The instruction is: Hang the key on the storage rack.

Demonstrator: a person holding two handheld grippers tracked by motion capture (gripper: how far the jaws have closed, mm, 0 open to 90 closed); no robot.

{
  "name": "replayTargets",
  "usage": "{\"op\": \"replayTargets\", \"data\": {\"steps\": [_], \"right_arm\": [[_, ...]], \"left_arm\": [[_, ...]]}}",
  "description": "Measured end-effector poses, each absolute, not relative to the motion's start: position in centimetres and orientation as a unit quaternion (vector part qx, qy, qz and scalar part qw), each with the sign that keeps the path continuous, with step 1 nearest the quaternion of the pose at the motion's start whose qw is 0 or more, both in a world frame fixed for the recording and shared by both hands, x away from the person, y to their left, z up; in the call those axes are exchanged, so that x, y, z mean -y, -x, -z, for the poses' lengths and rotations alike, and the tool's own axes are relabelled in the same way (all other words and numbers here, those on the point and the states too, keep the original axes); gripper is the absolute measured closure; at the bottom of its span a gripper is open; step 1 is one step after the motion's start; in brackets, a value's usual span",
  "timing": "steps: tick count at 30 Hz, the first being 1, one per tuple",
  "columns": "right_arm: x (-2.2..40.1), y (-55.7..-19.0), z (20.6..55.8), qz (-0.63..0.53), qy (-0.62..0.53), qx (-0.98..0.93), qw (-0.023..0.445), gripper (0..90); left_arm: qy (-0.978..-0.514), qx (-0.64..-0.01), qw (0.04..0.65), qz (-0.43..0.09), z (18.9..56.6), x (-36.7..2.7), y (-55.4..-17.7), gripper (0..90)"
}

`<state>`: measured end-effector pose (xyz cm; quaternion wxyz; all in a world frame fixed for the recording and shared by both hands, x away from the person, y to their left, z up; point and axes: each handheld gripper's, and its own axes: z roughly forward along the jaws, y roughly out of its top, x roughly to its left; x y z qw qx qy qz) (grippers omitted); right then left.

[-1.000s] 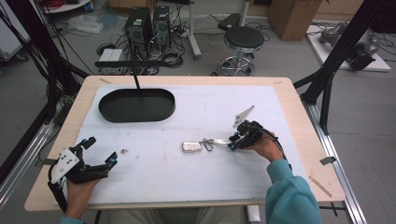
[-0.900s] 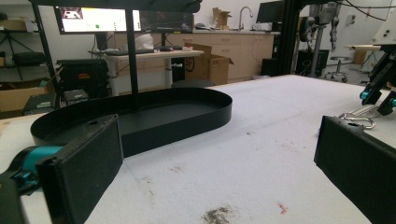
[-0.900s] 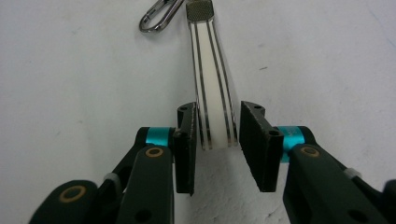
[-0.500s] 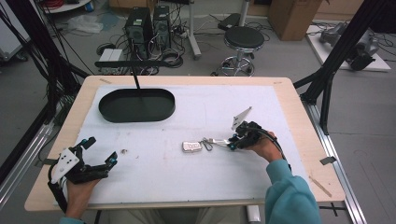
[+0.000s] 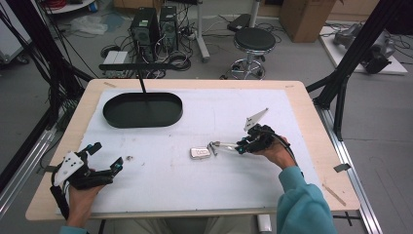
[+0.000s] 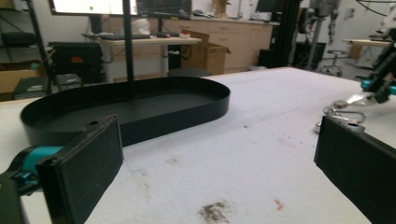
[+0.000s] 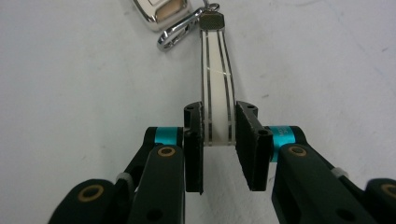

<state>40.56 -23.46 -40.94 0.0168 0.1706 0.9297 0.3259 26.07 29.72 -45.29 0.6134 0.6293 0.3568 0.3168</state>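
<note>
Table (image 5: 311, 122): pale wood, spread with a white mat (image 5: 219, 117) marked by a few small stains.
Tray (image 5: 142, 110): black, oval, low-walled; far left of the mat, well apart from both hands.
Left gripper (image 5: 103, 158): at the near left corner, held in the left hand (image 5: 80, 197); jaws spread wide over bare mat, nothing between them, pads (image 6: 86, 163) apart in the left gripper view.
Right gripper (image 5: 239, 146): right of centre, held in the right hand (image 5: 277, 153) with a teal sleeve (image 5: 302, 204) behind; pointing left, jaws just closed and now pinching the near end of the strap, one pad (image 7: 194, 144) on either edge.
Strap (image 7: 215, 84): flat, cream-white, with two thin dark stripes running its length; lying straight on the mat, far end capped by a small brass-coloured clasp (image 7: 211, 19).
Snap hook (image 7: 180, 30): polished silver, joined at the clasp, lying just beside the fob.
Fob (image 5: 199, 153): small, rectangular, shiny silver rim with a pale face; at the mat's centre, just left of the strap, resting flat.
Speck (image 5: 129, 158): tiny dark object on the mat, near the left gripper; too small to identify.
</note>
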Motion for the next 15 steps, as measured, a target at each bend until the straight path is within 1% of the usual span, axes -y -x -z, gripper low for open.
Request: {"op": "replayTargets", "data": {"steps": [4,5,8,11,15], "right_arm": [[23.2,-40.2,40.4,-0.348,-0.159,-0.924,0.022,74.6],[22.8,-39.9,40.1,-0.354,-0.148,-0.923,0.028,74.5],[22.4,-39.7,39.8,-0.357,-0.137,-0.924,0.028,74.6],[21.8,-39.5,39.2,-0.368,-0.126,-0.921,0.034,74.6],[21.7,-39.5,38.4,-0.397,-0.122,-0.909,0.027,74.6]], "left_arm": [[-0.642,-0.340,0.619,-0.297,44.4,-29.3,-26.2,1.8],[-0.652,-0.338,0.616,-0.285,43.9,-29.0,-26.4,1.7],[-0.660,-0.335,0.612,-0.280,43.4,-28.7,-26.7,1.7],[-0.682,-0.325,0.598,-0.269,42.5,-28.3,-27.3,1.7],[-0.700,-0.298,0.597,-0.252,41.2,-27.9,-27.9,1.7]]}}
